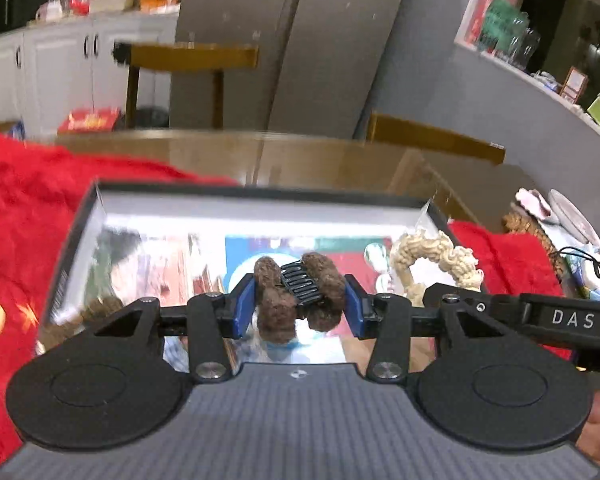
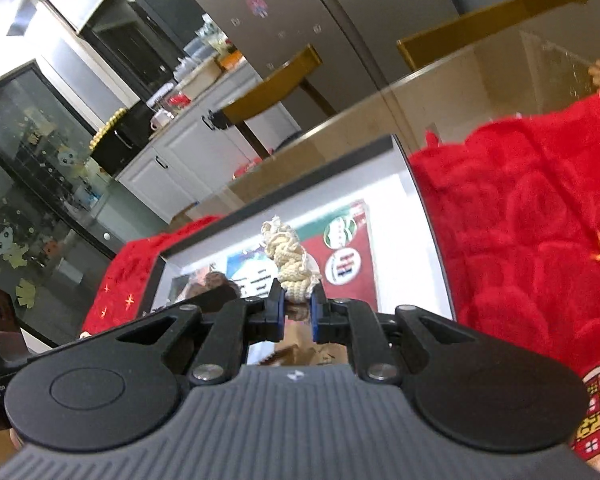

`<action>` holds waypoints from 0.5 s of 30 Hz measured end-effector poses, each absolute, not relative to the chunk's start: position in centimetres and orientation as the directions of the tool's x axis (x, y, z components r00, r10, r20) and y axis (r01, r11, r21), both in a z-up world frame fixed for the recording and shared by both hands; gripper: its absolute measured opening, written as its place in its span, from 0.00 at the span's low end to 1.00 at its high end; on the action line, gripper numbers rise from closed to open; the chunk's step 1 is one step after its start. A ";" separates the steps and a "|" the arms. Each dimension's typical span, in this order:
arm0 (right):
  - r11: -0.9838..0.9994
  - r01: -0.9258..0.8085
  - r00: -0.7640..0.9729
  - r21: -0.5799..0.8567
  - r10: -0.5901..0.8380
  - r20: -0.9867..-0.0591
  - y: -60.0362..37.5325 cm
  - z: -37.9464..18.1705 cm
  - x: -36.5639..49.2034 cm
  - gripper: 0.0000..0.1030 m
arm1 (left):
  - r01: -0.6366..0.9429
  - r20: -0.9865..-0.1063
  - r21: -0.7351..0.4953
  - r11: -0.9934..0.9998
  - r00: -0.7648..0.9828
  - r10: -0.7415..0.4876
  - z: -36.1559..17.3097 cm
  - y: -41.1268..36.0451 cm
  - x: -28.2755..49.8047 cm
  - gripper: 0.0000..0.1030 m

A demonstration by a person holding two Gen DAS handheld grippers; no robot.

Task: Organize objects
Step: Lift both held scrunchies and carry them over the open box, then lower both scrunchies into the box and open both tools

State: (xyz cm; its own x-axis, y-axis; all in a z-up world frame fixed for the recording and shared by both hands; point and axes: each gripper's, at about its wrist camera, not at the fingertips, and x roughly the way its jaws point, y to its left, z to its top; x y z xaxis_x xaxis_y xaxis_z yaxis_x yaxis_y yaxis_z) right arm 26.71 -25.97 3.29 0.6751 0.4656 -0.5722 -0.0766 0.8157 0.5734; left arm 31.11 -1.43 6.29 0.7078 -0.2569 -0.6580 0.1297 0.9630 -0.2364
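My left gripper (image 1: 299, 304) is shut on a brown fuzzy hair claw clip (image 1: 278, 300) with black teeth, held over an open dark-rimmed box (image 1: 260, 196) with a shiny printed floor. My right gripper (image 2: 299, 312) is shut on a cream knitted scrunchie (image 2: 288, 264), which sticks up past the fingertips above the same box (image 2: 424, 216). In the left wrist view the scrunchie (image 1: 436, 252) and the right gripper's black arm (image 1: 540, 316) hang over the box's right side.
The box lies on a red fleece cloth (image 1: 20, 216) over a glass-topped wooden table (image 1: 300, 156). Wooden chairs (image 1: 188, 58) stand behind the table. Small items and a plate (image 1: 572, 216) crowd the table's far right. A fridge and white cabinets lie beyond.
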 end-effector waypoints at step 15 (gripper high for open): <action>0.818 -0.045 0.623 0.573 0.472 -0.624 -25.7 2.2 27.4 0.14 | 0.143 -0.691 -0.235 0.962 0.671 -0.268 4.4 -2.5 30.5 0.51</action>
State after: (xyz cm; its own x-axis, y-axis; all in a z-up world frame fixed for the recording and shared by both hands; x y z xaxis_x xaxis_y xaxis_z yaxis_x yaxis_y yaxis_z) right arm 27.41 -25.66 2.16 0.6226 0.4717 -0.6244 -0.0451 0.8182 0.5732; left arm 30.47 -2.46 4.43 0.6713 -0.2683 -0.6909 0.1425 0.9615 -0.2349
